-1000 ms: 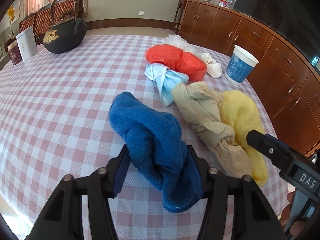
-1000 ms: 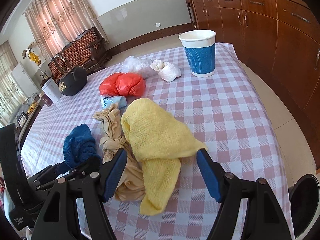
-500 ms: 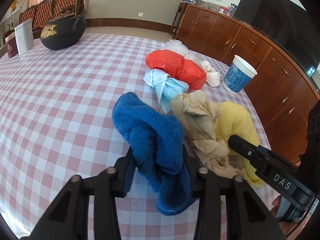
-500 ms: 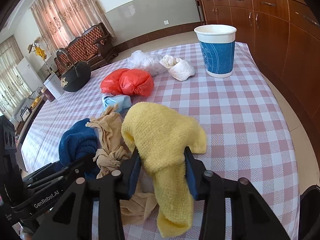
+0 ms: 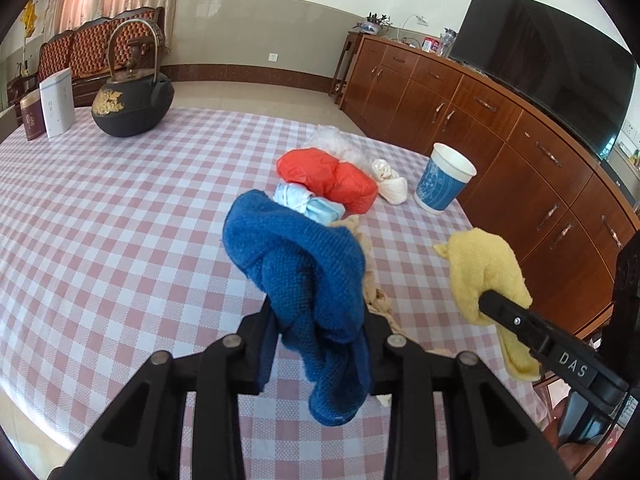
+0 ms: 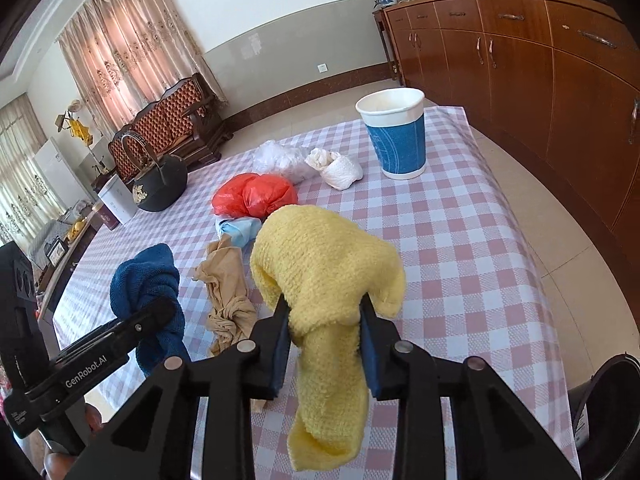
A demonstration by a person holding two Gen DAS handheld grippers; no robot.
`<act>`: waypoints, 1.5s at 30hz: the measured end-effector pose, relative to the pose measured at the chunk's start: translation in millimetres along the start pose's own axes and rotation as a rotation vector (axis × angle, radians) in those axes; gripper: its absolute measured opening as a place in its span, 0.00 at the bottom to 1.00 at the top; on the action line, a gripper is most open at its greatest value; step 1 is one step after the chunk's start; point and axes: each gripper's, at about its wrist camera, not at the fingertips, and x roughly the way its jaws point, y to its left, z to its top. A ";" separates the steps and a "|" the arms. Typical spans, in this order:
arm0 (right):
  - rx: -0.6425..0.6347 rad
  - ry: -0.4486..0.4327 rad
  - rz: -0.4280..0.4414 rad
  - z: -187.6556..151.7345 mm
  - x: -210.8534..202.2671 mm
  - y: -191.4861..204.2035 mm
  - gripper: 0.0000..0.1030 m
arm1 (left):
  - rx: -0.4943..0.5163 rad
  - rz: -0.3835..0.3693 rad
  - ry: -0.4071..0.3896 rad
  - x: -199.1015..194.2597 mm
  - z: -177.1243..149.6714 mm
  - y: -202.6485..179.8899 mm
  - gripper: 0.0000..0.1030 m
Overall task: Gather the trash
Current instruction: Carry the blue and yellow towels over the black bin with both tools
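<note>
Left gripper [image 5: 320,332] is clamped tight on the blue rag [image 5: 298,268], which hangs clear of the table [image 5: 120,240], its tail drooping below the jaws. Right gripper [image 6: 325,334] is pinched just as hard on the yellow rag [image 6: 320,264], also up off the cloth, one end dangling down between the fingers. In the left view the yellow rag [image 5: 484,268] sits to the right of the blue one, well apart from it; in the right view the blue rag [image 6: 146,284] shows off to the left.

Take the paper cup [image 6: 394,132] as the marker, near the table's far right corner. Just left of it lies a white wad [image 6: 340,166], and beyond that a clear plastic bag [image 6: 280,158]. Further left and nearer, the red bag [image 6: 254,196], with a pale blue mask [image 6: 238,230] touching its near side. Nearer still, a tan stocking [image 6: 228,292] lies crumpled flat on the checks, between the two raised rags. Far left of the cup, across the table, a black kettle [image 5: 132,104] stands beside a white box [image 5: 58,104].
</note>
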 end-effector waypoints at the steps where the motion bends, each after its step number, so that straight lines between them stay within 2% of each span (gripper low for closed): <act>1: 0.004 -0.003 -0.003 -1.5 -5.6 -2.1 0.32 | 0.007 -0.007 -0.002 -2.4 0.5 -4.4 0.34; 7: 0.046 -0.029 -0.035 -16.0 -42.8 -22.0 0.32 | 0.067 -0.069 -0.013 -25.2 -6.5 -39.7 0.34; 15: 0.143 -0.071 -0.099 -44.0 -98.9 -68.6 0.32 | 0.169 -0.188 0.018 -33.9 -28.5 -110.5 0.34; 22: 0.242 -0.131 -0.204 -74.0 -158.9 -124.3 0.32 | 0.279 -0.307 0.069 -29.3 -57.0 -184.6 0.34; 31: 0.401 -0.162 -0.368 -130.5 -230.4 -210.0 0.32 | 0.417 -0.437 0.152 -17.6 -105.8 -284.8 0.34; 38: 0.527 -0.164 -0.444 -169.6 -268.0 -264.5 0.32 | 0.505 -0.484 0.225 0.0 -143.0 -344.2 0.34; 45: 0.632 -0.127 -0.469 -192.1 -269.6 -307.6 0.32 | 0.554 -0.490 0.305 22.4 -173.7 -381.1 0.34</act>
